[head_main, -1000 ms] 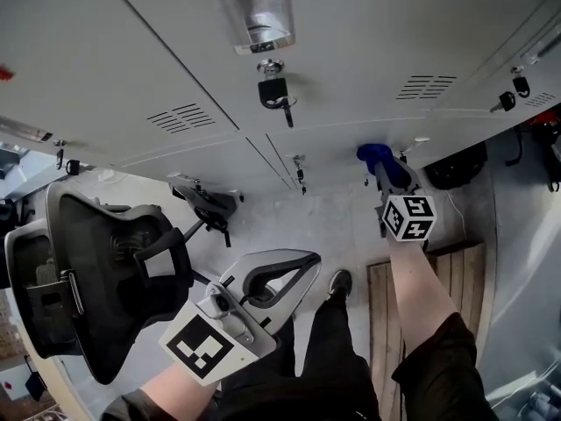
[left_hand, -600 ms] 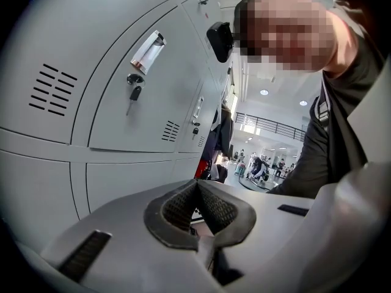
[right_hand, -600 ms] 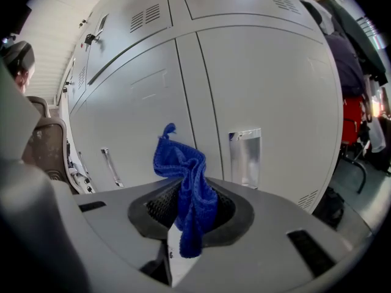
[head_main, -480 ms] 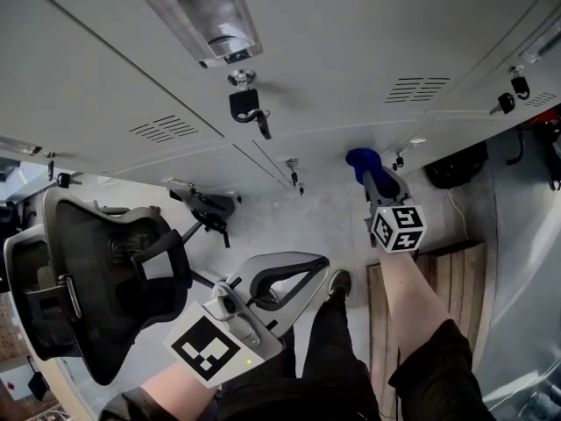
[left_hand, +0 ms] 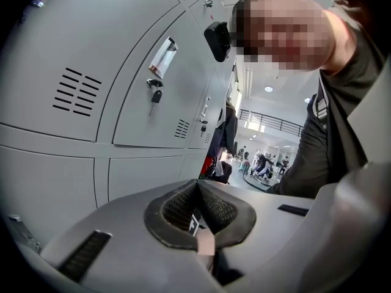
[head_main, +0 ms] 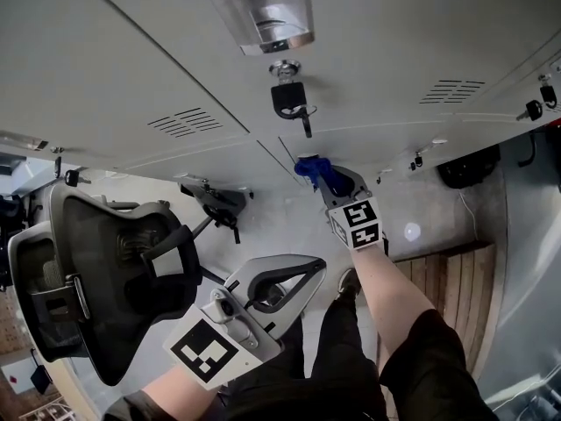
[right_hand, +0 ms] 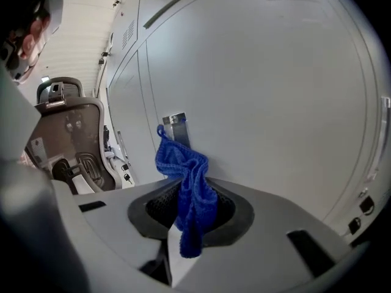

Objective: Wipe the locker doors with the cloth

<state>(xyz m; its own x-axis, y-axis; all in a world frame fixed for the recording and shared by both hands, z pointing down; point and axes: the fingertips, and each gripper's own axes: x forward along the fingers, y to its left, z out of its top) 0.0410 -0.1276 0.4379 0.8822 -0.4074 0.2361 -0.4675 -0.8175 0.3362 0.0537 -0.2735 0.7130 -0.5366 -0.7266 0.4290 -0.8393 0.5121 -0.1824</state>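
Nearest the camera, low in the head view, the grey left gripper [head_main: 302, 270] is held in front of the person's dark trousers [head_main: 337, 367], with its black-and-white marker cube [head_main: 206, 349] facing up. The left gripper view shows its jaws brought fully together, their dark ribbed pads [left_hand: 215, 211] meeting with nothing between them [left_hand: 197, 194].

To the person's left stands a black mesh office chair [head_main: 105, 270]. To the right a pale wooden slatted floor panel [head_main: 447, 279] lies beside a dark shoe [head_main: 344, 281].

Further out, the bare right forearm [head_main: 390, 292] reaches towards the lockers, carrying the right gripper [head_main: 331, 181]. In the right gripper view its jaws are clamped [right_hand: 192, 206] on a bunched blue knitted cloth [right_hand: 186, 176]. One end of the cloth hangs down between the pads and the other stands up past the jaw tips.

The cloth [head_main: 311, 167] is close against the light grey metal locker doors [head_main: 412, 24], at the lower corner of one door, where the seams meet. A small metal tab [right_hand: 176, 126] sits just behind the top of the cloth. Whether the cloth presses on the door cannot be told.

Above it on the same door hangs a key with a black fob [head_main: 289, 99], under a shiny metal handle [head_main: 272, 16].
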